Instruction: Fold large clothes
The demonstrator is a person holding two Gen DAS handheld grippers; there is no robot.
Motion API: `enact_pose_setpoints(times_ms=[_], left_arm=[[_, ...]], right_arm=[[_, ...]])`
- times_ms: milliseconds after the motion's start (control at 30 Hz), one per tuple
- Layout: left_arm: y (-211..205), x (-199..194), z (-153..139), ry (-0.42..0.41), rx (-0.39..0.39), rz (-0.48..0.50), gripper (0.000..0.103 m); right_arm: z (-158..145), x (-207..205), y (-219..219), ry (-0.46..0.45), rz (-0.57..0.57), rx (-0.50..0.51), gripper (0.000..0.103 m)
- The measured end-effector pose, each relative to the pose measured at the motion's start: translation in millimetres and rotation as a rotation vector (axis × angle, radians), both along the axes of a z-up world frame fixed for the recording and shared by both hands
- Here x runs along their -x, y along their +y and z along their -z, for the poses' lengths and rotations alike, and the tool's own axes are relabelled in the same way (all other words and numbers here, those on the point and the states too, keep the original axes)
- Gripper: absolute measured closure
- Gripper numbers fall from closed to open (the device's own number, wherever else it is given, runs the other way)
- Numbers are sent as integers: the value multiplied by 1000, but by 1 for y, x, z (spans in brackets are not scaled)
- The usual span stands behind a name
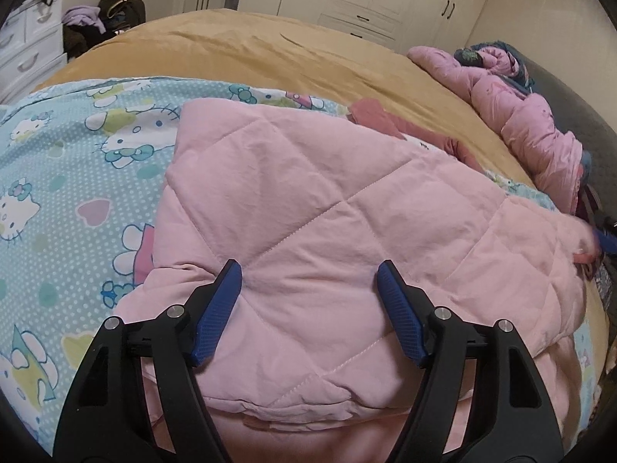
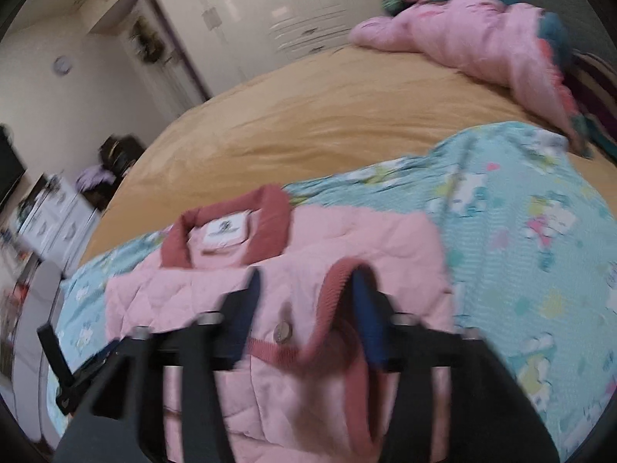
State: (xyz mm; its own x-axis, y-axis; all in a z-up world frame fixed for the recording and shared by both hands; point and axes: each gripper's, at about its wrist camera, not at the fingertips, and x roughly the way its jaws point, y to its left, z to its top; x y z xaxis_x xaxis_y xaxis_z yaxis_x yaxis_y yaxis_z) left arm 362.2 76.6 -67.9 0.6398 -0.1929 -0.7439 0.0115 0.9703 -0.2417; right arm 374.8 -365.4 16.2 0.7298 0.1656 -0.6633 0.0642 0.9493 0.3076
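Your left tongs (image 1: pixel 308 270) are hovering spread over the pink jacket (image 1: pixel 327 212), pinching nothing. Your right tongs (image 2: pixel 304 281) are gaping around its cuff (image 2: pixel 339 281). The jacket is lying on the blue sheet (image 2: pixel 520 212), its collar (image 2: pixel 227 227) pointing away from them.
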Motion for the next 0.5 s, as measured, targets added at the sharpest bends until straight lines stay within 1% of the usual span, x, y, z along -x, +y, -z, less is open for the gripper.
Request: enact_pose_setpoints(times_ms=[33,100,133,167,233,267,333,400,500], left_arm=[[0,0,1,5,-6,5,38],[0,-1,2,8,-8,8,38],[-1,-1,2,10,-8,9,38],[-1,-1,2,12,-9,9,38],[-2,-1,3,15,-16,12,38],[-3,-1,2,15,-21,15,38],[-4,0,3,17,-36,27,38],[-5,-1,3,20,-39,33,38],[-4,-1,4,23,-42,34,38]], right_arm=[[-3,3,0,-7,6,38,46],[-9,8,12,-31,-43,101,45],[-13,10,24,-45,-78,123,39],[-15,11,34,-57,-110,128,35],[-18,11,52,-73,-158,137,24],[-19,12,66,-80,-195,153,23],[-17,10,95,-74,-265,200,20],[-13,6,114,-56,-318,227,19],[0,-4,137,-4,-363,249,17]])
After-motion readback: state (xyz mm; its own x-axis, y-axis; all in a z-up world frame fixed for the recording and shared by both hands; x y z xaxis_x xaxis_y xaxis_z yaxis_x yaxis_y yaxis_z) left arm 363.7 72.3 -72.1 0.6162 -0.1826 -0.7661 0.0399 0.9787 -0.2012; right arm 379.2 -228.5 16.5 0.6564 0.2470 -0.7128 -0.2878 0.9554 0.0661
